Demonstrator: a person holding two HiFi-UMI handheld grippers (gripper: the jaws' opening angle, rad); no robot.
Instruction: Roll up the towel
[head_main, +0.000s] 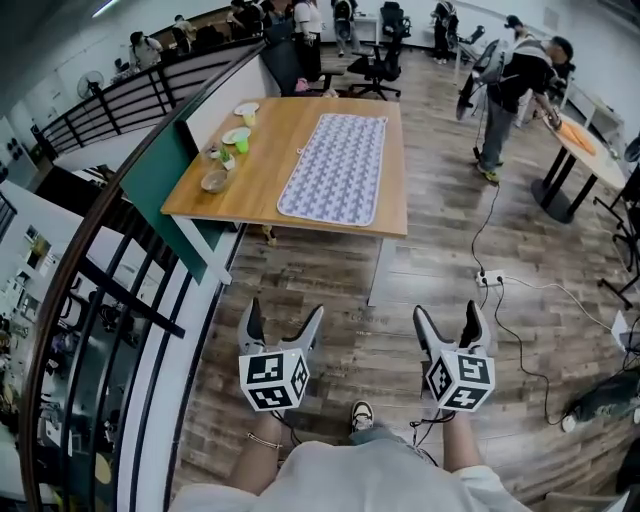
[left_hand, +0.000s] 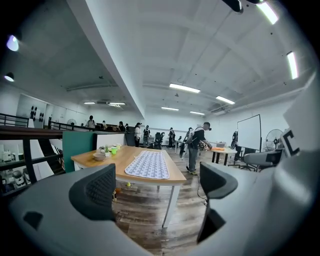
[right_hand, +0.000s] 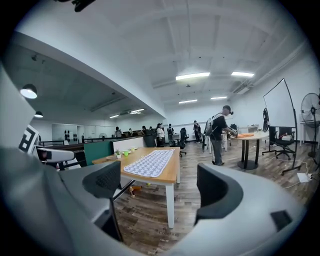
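Note:
A patterned white-and-grey towel (head_main: 336, 165) lies flat and spread out lengthwise on the wooden table (head_main: 270, 165), well ahead of me. It shows too in the left gripper view as the towel (left_hand: 148, 164) and in the right gripper view as the towel (right_hand: 150, 162). My left gripper (head_main: 281, 325) and right gripper (head_main: 446, 325) hang side by side over the wood floor, short of the table. Both stand open with nothing between their jaws. Each points roughly level toward the table.
Small bowls, a plate and green cups (head_main: 228, 150) stand at the table's left edge beside a green partition (head_main: 160, 175). A black railing (head_main: 120, 300) runs along my left. A power strip and cables (head_main: 490, 280) lie on the floor to the right. A person (head_main: 510, 90) works at another table (head_main: 585, 150).

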